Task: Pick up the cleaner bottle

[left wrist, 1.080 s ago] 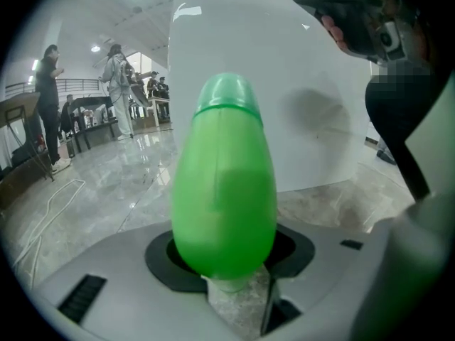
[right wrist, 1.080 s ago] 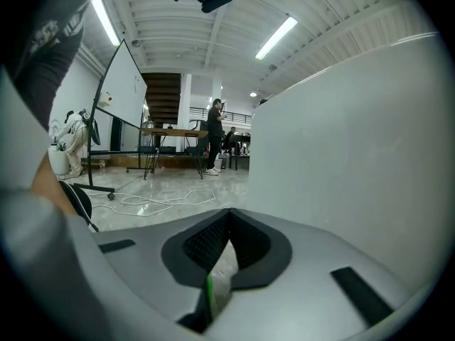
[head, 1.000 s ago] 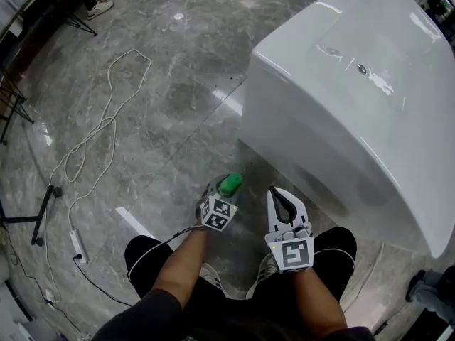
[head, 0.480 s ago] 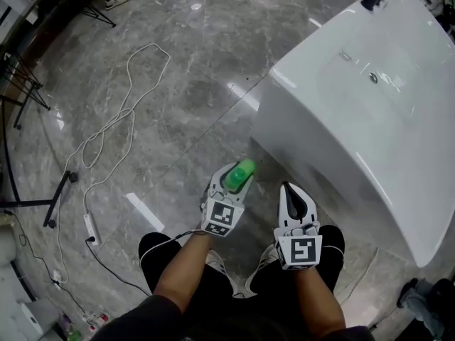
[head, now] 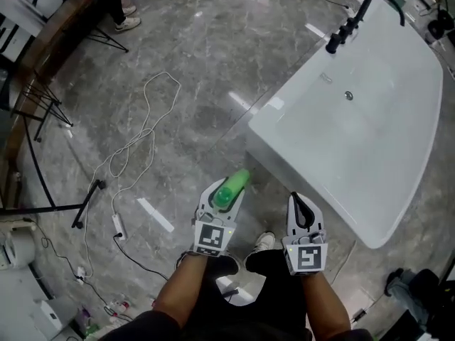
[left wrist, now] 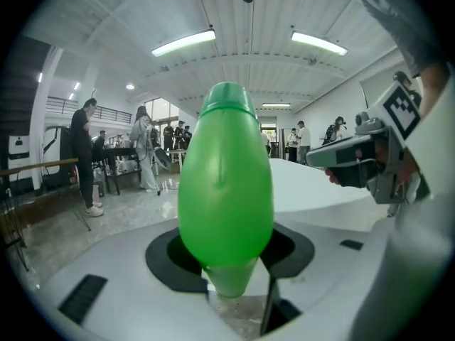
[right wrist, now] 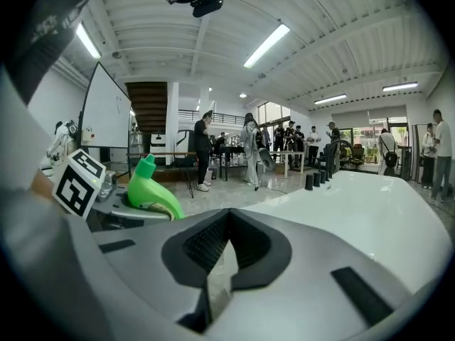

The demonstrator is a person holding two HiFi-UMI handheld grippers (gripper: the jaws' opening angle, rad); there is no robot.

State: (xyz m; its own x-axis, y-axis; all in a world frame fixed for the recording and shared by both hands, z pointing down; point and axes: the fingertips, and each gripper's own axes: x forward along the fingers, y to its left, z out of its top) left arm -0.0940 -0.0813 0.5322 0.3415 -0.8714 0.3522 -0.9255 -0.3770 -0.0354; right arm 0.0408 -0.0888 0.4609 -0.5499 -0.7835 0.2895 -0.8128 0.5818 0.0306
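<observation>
The cleaner bottle (head: 233, 184) is bright green with a green cap, and my left gripper (head: 225, 193) is shut on its body. It hangs well above the floor, in front of the person's legs. In the left gripper view the bottle (left wrist: 226, 183) fills the middle, cap up, wedged between the dark pads of the left gripper (left wrist: 231, 253). My right gripper (head: 301, 206) hovers to the right at about the same height, shut and holding nothing. The right gripper view shows its own closed tips (right wrist: 226, 241) and the bottle (right wrist: 153, 194) off to the left.
A large white bathtub (head: 370, 155) with a black faucet (head: 353, 18) stands ahead on the right. A white cable (head: 135, 148) and power strip (head: 117, 226) lie on the grey marble floor to the left. Dark stands (head: 43, 105) and several people fill the far background.
Both grippers have risen well above the floor, the left carrying the green bottle up with it. The head view now takes in more of the floor and the whole bathtub.
</observation>
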